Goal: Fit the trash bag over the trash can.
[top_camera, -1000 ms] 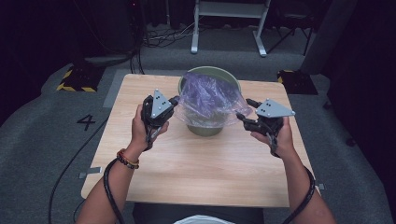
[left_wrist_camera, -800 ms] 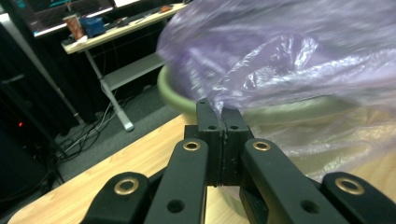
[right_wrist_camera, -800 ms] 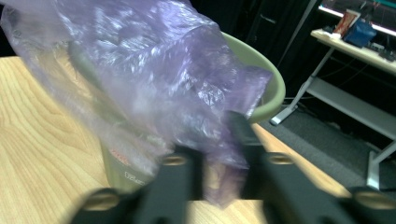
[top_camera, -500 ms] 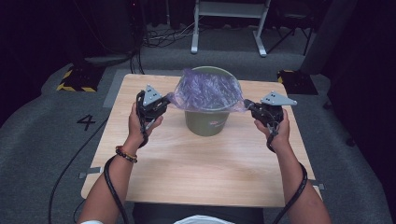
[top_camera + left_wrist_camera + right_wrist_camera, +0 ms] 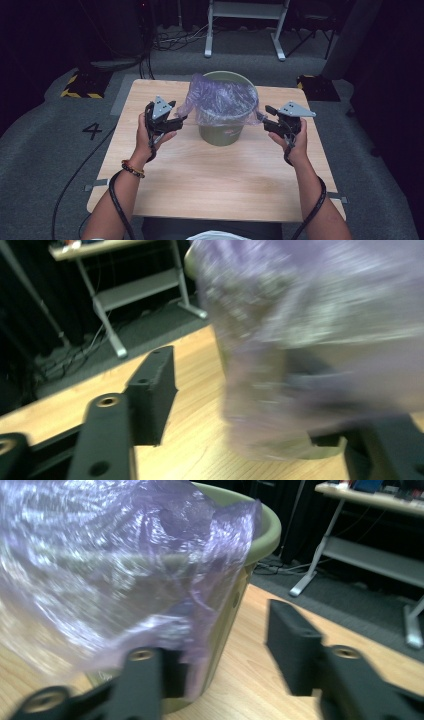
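Olive-green plastic bin (image 5: 220,131) at table centre, draped purple plastic liner (image 5: 220,100) hiding its rim, left gripper (image 5: 172,121) at nine o'clock, right gripper (image 5: 265,121) at three, both jaws just opened, gaping, liner edge blurred between them, grey metal stand (image 5: 245,25) at twelve.

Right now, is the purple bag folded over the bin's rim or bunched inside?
Partly over: the purple bag drapes outside the green bin on the near and side rim, while the far rim shows bare.

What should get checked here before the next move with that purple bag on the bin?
1. Bag draped over the bin rim: ok at the near side; far side not ok, bare.
2. Bin upright on the table: ok.
3. Left hand-held gripper jaws, just opened: ok; the film's edge lies by them.
4. Right hand-held gripper jaws, just opened: ok.
5. Bag free of tears: cannot tell.
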Action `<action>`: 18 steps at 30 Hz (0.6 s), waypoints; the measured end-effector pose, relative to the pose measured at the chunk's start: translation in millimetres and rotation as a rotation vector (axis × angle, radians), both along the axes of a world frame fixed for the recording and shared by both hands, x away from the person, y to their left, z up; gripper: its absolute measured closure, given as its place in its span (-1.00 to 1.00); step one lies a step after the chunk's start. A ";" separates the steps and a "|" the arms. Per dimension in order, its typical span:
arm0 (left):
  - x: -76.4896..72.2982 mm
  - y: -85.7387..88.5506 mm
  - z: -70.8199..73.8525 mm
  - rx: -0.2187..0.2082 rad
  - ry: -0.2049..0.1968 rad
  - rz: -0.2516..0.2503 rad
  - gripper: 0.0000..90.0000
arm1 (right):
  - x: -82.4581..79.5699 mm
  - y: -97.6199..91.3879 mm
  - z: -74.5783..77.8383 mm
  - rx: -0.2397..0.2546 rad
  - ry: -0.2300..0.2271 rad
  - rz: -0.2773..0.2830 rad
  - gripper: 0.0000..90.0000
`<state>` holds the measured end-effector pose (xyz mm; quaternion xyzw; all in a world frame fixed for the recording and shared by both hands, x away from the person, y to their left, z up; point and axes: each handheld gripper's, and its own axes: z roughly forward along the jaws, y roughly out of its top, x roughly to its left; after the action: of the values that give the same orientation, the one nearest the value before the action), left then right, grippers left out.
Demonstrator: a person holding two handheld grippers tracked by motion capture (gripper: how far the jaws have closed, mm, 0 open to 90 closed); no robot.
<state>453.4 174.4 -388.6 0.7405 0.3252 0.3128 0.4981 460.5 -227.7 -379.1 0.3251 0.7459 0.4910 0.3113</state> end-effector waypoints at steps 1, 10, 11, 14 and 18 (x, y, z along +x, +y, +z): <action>-3.4 1.3 2.5 0.004 -0.012 -0.009 -0.23 | -3.2 0.5 0.6 -0.017 -0.010 0.006 -0.05; -14.2 -0.7 22.8 0.039 -0.036 -0.043 0.36 | -39.7 5.3 7.1 -0.173 -0.158 0.068 -0.52; -12.6 -2.0 24.2 0.050 -0.040 -0.029 0.36 | -43.7 7.3 9.8 -0.175 -0.172 0.087 -0.52; -7.2 -3.5 27.7 0.043 -0.032 -0.030 0.44 | -54.8 14.3 19.7 -0.176 -0.223 0.131 -0.52; -2.9 -6.9 30.4 0.044 -0.030 -0.030 0.58 | -64.7 25.5 30.5 -0.187 -0.263 0.176 -0.44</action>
<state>450.4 167.5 -358.2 0.7513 0.2996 0.3235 0.4911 395.8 -202.2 -348.6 0.1613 0.7666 0.4833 0.3909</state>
